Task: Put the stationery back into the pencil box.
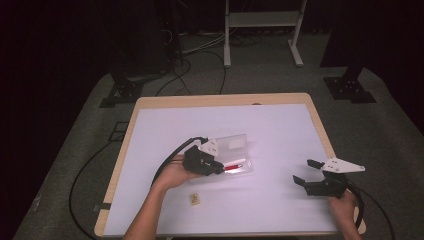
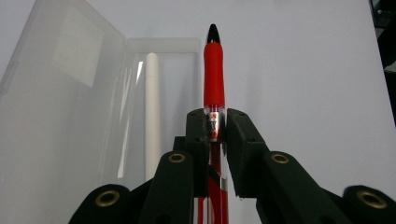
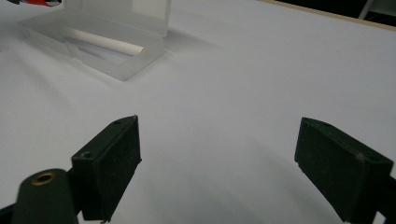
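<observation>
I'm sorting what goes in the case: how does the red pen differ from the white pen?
The red pen has a red grip and black tip; the white pen is plain white. The red pen is clamped in the left claw, over the clear case; the white pen lies loose inside it, untouched. Both are slim sticks, lying roughly parallel.

I'm working in what looks like a recording lab: black curtains (image 1: 60,45) wall off a grey carpeted floor (image 1: 395,125), cables (image 1: 195,55) snake behind the white-topped table (image 1: 280,125), and black stand bases (image 1: 348,89) flank a white metal frame (image 1: 262,30).
</observation>
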{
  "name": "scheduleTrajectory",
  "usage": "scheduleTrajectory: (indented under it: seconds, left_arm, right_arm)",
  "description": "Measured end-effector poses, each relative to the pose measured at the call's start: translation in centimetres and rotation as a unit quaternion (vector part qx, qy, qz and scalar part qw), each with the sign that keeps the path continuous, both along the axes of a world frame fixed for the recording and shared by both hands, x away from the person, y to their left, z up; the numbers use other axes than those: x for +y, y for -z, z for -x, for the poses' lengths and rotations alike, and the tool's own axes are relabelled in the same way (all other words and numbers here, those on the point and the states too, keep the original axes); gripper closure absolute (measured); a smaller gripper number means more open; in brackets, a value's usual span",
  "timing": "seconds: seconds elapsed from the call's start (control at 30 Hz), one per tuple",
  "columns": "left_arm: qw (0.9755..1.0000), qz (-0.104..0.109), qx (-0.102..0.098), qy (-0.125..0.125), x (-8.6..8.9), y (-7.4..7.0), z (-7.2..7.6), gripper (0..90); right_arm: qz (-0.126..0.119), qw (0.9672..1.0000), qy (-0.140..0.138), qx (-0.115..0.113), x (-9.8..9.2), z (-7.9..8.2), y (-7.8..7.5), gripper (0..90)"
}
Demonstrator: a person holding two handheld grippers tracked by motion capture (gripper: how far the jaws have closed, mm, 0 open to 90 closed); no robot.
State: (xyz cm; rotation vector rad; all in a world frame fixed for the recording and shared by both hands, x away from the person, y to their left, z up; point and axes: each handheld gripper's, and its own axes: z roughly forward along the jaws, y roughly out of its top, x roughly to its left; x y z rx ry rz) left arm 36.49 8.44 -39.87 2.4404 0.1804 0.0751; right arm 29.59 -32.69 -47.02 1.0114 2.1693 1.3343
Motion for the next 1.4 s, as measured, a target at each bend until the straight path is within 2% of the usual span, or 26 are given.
scheduleTrajectory:
  seconds: [0.27, 0.63, 1.4]
  left_arm:
    - [1.0, -0.002, -0.001, -0.005, -0.2, 0.1, -0.7, 79.6]
    - [0.9999, -0.006, 0.007, -0.013, -0.7, 1.2, -1.8, 79.6]
    - [0.9996, 0.0, 0.012, -0.026, -2.0, 2.2, -2.7, 79.6]
  right_arm:
    - [0.0, 1.0, -0.001, -0.001, 0.0, 0.0, 0.0, 13.6]
    - [0.0, 1.0, -0.002, -0.002, 0.0, 0.0, 0.0, 13.6]
    - [0.0, 1.0, -0.002, -0.002, 0.0, 0.0, 0.0, 13.6]
